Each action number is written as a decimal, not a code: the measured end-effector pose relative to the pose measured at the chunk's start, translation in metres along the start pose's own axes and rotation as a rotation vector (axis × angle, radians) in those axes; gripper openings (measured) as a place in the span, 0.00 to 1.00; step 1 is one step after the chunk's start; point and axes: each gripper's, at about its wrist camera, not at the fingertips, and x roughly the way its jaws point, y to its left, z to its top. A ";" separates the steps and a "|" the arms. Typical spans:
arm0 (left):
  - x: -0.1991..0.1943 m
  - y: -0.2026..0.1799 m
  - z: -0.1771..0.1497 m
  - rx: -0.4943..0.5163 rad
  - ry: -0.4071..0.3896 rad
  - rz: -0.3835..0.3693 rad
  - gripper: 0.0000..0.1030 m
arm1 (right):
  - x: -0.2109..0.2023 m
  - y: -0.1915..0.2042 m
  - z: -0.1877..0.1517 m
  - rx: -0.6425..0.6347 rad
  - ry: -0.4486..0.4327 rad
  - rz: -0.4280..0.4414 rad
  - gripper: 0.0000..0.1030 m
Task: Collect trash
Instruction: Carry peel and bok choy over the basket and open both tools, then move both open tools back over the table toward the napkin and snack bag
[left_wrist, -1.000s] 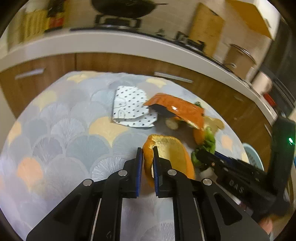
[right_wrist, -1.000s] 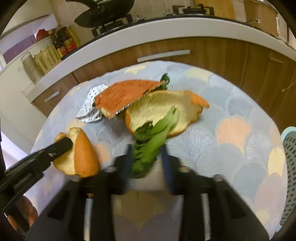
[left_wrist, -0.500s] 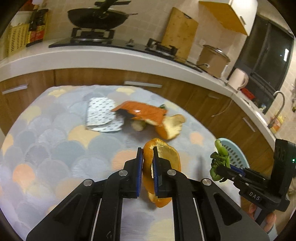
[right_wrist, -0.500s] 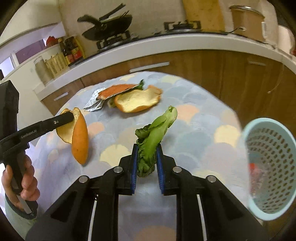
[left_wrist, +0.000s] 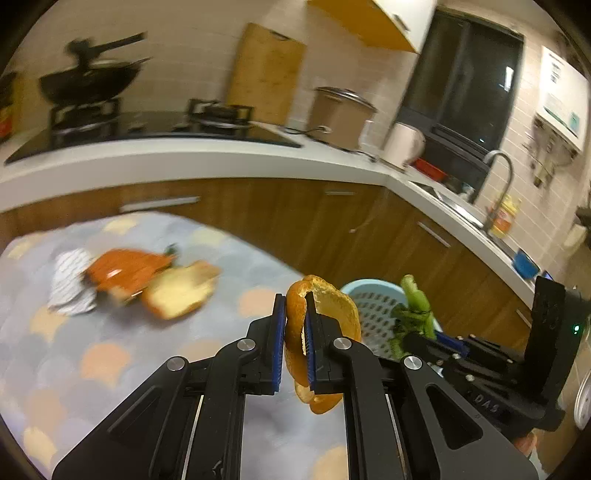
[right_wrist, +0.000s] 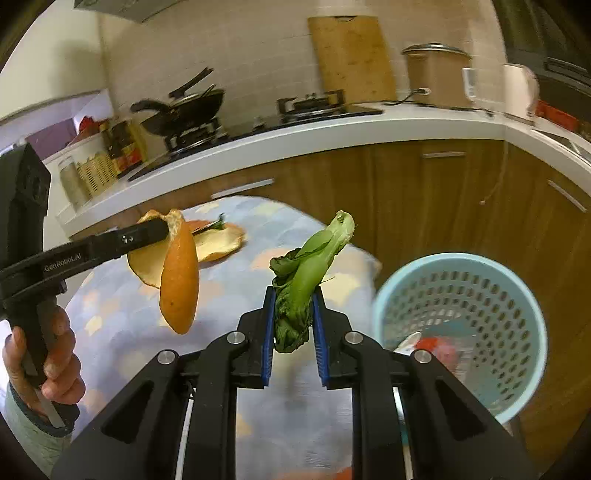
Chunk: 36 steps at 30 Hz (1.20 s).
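Note:
My left gripper (left_wrist: 295, 314) is shut on an orange peel (left_wrist: 325, 314) and holds it in the air above the table; the peel also shows in the right wrist view (right_wrist: 179, 280). My right gripper (right_wrist: 293, 299) is shut on a green vegetable leaf (right_wrist: 310, 269), raised to the left of a light blue perforated trash basket (right_wrist: 461, 325). The leaf (left_wrist: 415, 314) and basket (left_wrist: 369, 306) show in the left wrist view too. The basket holds some red and white trash.
On the scallop-patterned tablecloth (left_wrist: 74, 350) lie another orange peel (left_wrist: 181, 291), an orange wrapper (left_wrist: 125, 269) and a dotted paper (left_wrist: 70, 284). Wooden kitchen cabinets (right_wrist: 443, 192) and a white counter stand behind the table and basket.
Both grippers have lifted their pieces off the table and swung right, towards the basket, which has come into close view. The remaining trash now lies farther to the left.

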 end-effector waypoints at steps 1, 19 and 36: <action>0.004 -0.008 0.002 0.010 0.002 -0.010 0.08 | -0.003 -0.007 0.000 0.008 -0.006 -0.010 0.16; 0.125 -0.112 0.006 0.123 0.138 -0.119 0.08 | -0.008 -0.136 -0.021 0.208 0.012 -0.137 0.16; 0.190 -0.134 -0.016 0.162 0.222 -0.116 0.46 | 0.038 -0.195 -0.047 0.380 0.194 -0.120 0.20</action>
